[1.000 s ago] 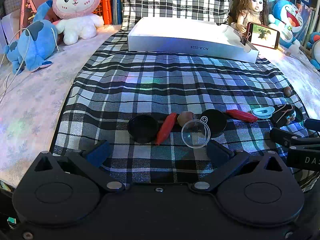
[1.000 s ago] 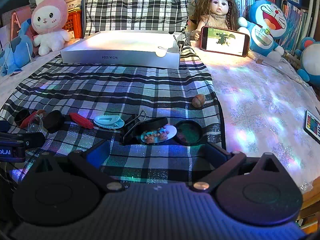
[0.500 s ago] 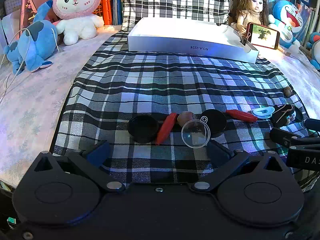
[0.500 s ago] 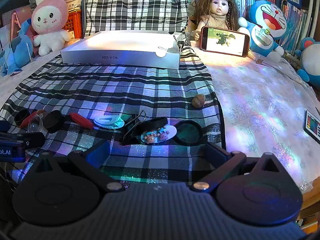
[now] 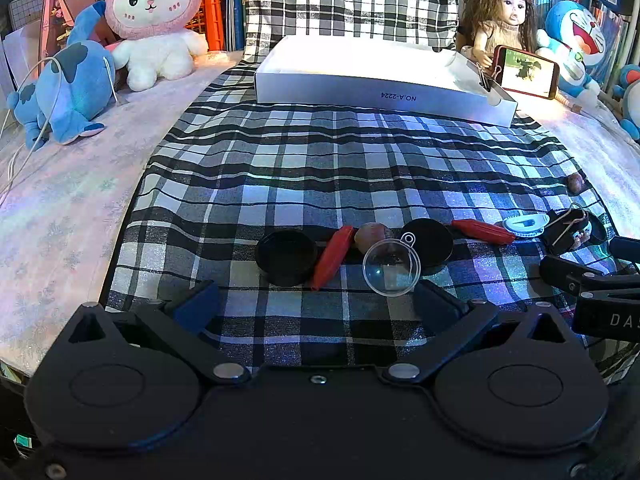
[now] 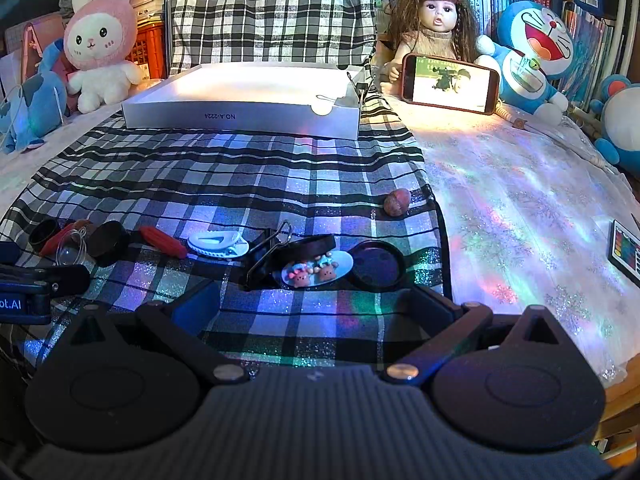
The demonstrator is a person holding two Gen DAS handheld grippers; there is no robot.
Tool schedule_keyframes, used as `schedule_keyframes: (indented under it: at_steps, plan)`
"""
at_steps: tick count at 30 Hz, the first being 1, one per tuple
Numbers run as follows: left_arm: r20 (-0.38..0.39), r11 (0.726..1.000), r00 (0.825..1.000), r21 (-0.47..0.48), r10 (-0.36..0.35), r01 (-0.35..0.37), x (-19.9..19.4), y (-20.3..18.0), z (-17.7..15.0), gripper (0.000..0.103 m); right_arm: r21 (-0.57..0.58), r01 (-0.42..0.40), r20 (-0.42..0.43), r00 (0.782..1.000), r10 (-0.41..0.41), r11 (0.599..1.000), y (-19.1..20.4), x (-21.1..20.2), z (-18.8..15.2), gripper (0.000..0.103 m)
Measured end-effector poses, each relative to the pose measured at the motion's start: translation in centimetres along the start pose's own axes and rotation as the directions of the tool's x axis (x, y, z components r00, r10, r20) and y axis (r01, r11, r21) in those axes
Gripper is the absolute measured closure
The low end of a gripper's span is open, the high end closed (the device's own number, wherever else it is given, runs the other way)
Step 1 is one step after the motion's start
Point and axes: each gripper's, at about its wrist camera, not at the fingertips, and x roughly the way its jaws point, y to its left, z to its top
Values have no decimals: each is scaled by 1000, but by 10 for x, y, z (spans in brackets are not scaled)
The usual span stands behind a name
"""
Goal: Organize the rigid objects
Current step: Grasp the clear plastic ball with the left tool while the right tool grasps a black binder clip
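1. Little has shifted since the earlier frames: the left wrist view is almost unchanged, while in the right wrist view the near row of small things sits a touch farther up the frame than a second ago.
2. Left gripper [image 5: 314,302] hangs low over the near edge of the plaid cloth [image 5: 340,160], fingers spread wide with nothing between them.
3. Right gripper [image 6: 314,306] is likewise released, its blue-padded fingers [image 6: 196,306] wide apart and empty.
4. Just beyond the left gripper lies a row: a black round lid [image 5: 286,257] on the left, a red oblong piece [image 5: 333,256] leaning against its right side, then a brown nut [image 5: 373,235], and a clear plastic dome [image 5: 391,266] in front of a second black lid [image 5: 429,241].
5. Farther right lie another red piece [image 5: 482,231] and a white-and-blue clip [image 5: 524,225].
6. Ahead of the right gripper sit a black binder clip [image 6: 266,258], a small oval plate with tiny pink figures [image 6: 318,269] touching a black band [image 6: 310,246], and a shallow black dish [image 6: 376,266] just right of the plate.
7. A second brown nut [image 6: 397,202] lies alone near the cloth's right edge, well apart from the row.
8. At the far end of the cloth rests a white open box [image 6: 244,114], with a binder clip [image 6: 360,90] on its right corner.
9. Behind it stand a doll [image 6: 434,24] holding a lit phone [image 6: 450,83], a pink bunny plush [image 6: 100,56] at far left and a blue cat plush [image 6: 536,52] at far right.
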Motion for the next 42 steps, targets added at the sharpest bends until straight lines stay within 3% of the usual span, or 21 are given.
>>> schedule_keyframes:
  at_steps: [11,14,19,23,25,34,40,42]
  plan:
    - [25,1000,1000,-8,3,-2,-2,1,0,0,3,-9,34,999,9,1000,-1,-2,-4,0]
    - [40,1000,999,10,-18,18,-7,-1,-1,13,-10,-29,51,998,29,1000,0,-6,-7,0]
    - [79,998,995,17,-56,55,-19,-5,-6,55,-3,-73,102,992,73,997,0,-17,-7,12]
    - [115,994,988,6,-107,107,-29,-7,-9,66,-33,-69,148,986,73,997,4,-24,-5,27]
    - [128,993,985,30,-118,115,-32,-11,-10,71,-50,-79,161,983,86,996,6,-26,-5,40]
    - [118,988,981,21,-151,150,-28,-13,-15,77,-82,-117,141,982,127,990,12,-22,-6,69]
    - [116,988,981,12,-157,157,-24,-10,-16,77,-139,-142,142,977,161,980,20,-24,-9,69]
    - [117,988,981,16,-154,153,-22,-11,-16,77,-132,-136,129,980,153,982,18,-20,-9,65]
